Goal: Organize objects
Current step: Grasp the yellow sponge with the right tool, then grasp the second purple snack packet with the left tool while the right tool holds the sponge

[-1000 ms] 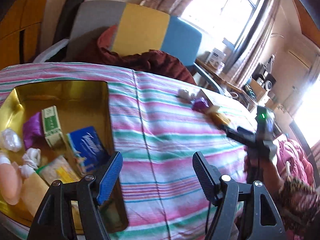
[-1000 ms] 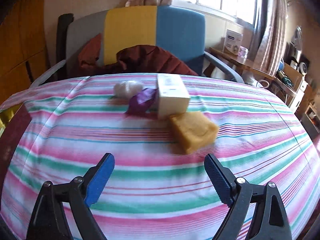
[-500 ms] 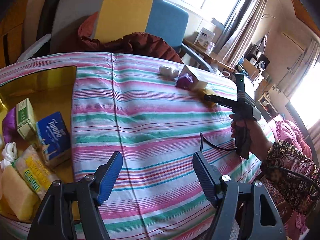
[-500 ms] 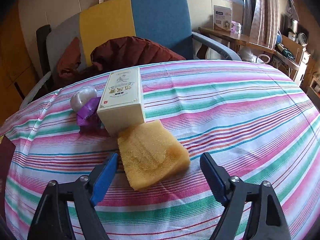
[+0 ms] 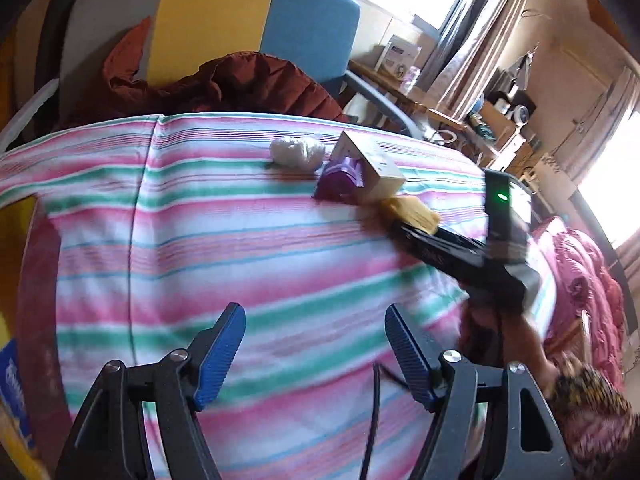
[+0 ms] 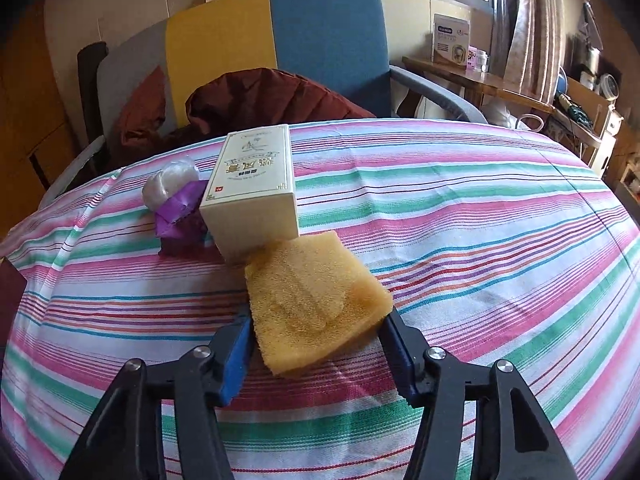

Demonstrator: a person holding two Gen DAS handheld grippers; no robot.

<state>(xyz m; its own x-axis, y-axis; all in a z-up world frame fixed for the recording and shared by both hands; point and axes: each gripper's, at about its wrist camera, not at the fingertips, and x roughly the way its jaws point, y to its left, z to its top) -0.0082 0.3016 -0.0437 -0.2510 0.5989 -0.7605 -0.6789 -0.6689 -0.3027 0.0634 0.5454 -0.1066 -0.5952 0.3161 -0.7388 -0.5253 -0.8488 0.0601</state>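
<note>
One yellow sponge [image 6: 316, 300] is being straddled by the right gripper [image 6: 316, 334] at lower centre of the right wrist view.

Both blue pads are being held at the sponge's flanks, though whether they are pressing it cannot be told; the sponge is lying flat on the striped tablecloth [image 6: 480, 232]. Just beyond it, touching its far edge, a cream box [image 6: 252, 196] is being flanked on the left by a purple wrapper [image 6: 180, 216] and a white bundle [image 6: 170, 182]. The left gripper [image 5: 314, 348] is being held wide apart and empty at lower centre of its own view, above bare cloth.
</note>
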